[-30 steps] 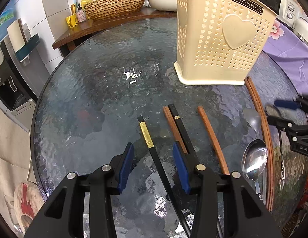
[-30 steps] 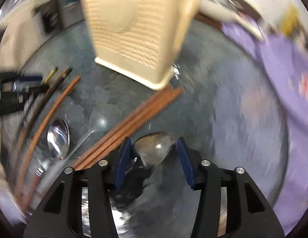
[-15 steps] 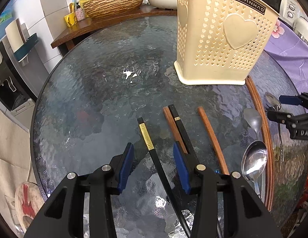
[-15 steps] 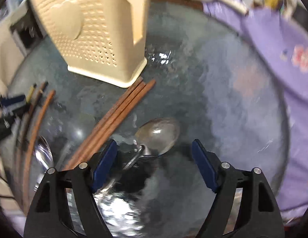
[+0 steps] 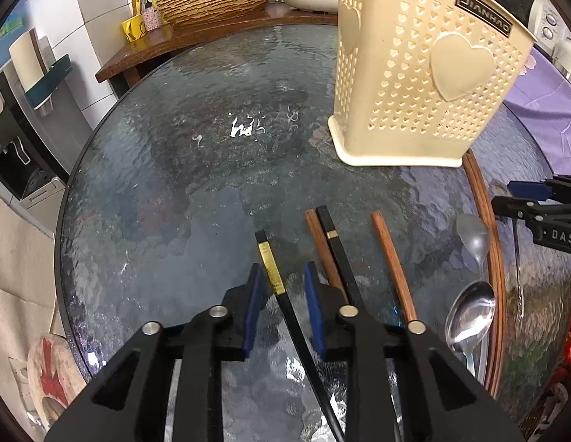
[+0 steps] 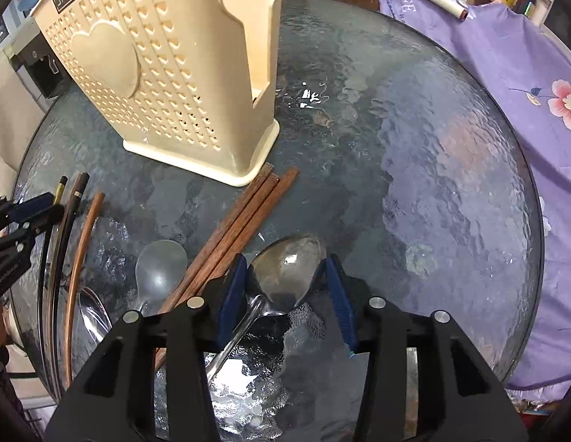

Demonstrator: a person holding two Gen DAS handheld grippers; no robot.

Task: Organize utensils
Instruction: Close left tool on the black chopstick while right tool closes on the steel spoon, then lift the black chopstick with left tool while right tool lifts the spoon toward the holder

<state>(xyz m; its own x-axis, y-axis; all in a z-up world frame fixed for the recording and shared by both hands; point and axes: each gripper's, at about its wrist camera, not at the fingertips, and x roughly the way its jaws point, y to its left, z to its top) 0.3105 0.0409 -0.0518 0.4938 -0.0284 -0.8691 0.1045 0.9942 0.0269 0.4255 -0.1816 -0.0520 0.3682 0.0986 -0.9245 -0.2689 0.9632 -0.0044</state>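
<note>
My left gripper (image 5: 284,307) points down at the glass table (image 5: 175,184), and its jaws are closing. A black chopstick with a gold band (image 5: 271,272) lies between the blue pads, with a gap on each side. My right gripper (image 6: 285,294) is also closing, and its pads touch both edges of a metal spoon's bowl (image 6: 289,272), which rests on the glass. The cream heart-pattern utensil holder (image 5: 425,84) stands upright behind both. In the left wrist view the right gripper (image 5: 504,197) shows at the right edge.
More utensils lie between the grippers: a brown and black chopstick pair (image 5: 329,254), one brown chopstick (image 5: 392,265), three brown chopsticks (image 6: 241,224), a shiny spoon (image 5: 469,316) and a clear spoon (image 6: 160,269). A purple floral cloth (image 6: 506,55) borders the table.
My left jaws have narrowed around the black chopstick. My right gripper spread wide, slid and rolled over the spoon, then closed back onto its bowl.
</note>
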